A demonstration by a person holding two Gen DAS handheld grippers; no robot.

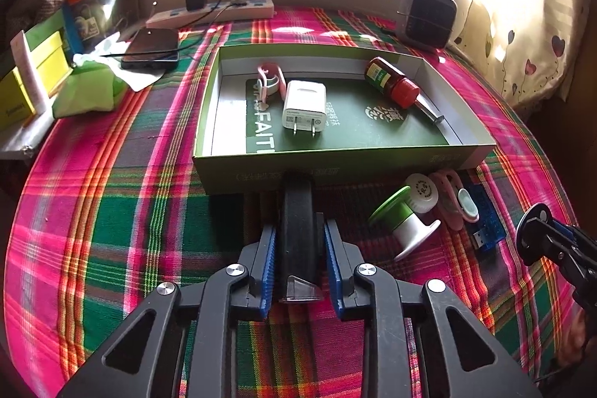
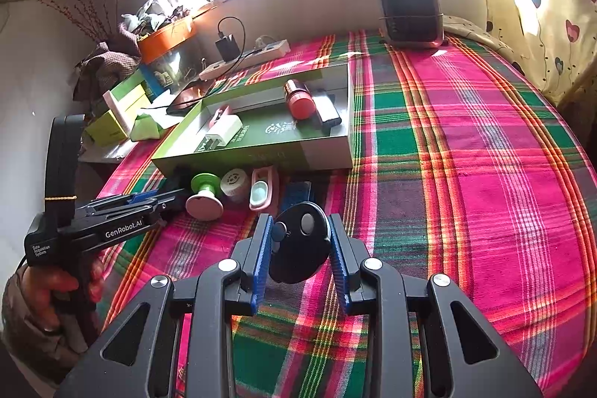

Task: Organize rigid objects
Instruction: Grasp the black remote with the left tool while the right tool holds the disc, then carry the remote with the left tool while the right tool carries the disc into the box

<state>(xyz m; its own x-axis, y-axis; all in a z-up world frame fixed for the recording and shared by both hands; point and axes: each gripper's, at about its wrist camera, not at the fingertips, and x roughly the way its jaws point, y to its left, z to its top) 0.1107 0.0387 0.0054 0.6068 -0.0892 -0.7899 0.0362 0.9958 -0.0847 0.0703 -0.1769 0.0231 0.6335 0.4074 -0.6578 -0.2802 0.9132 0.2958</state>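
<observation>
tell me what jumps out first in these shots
The loud pink and green plaid cloth fills both views. On it lies an open green box with a white charger and a red-capped bottle inside. Up close, the left gripper clamps a black bar, the right gripper a black disc.

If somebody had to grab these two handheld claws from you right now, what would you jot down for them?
Left gripper: shut on a long black object, just short of the green box.
Right gripper: shut on a round black fob, above the plaid cloth.
Done, in the box: white charger, red-capped bottle, pink clip.
Left, on the cloth in front of the box: green-and-white spool, white round cap, pink piece, blue USB board, plus the two held items.
</observation>
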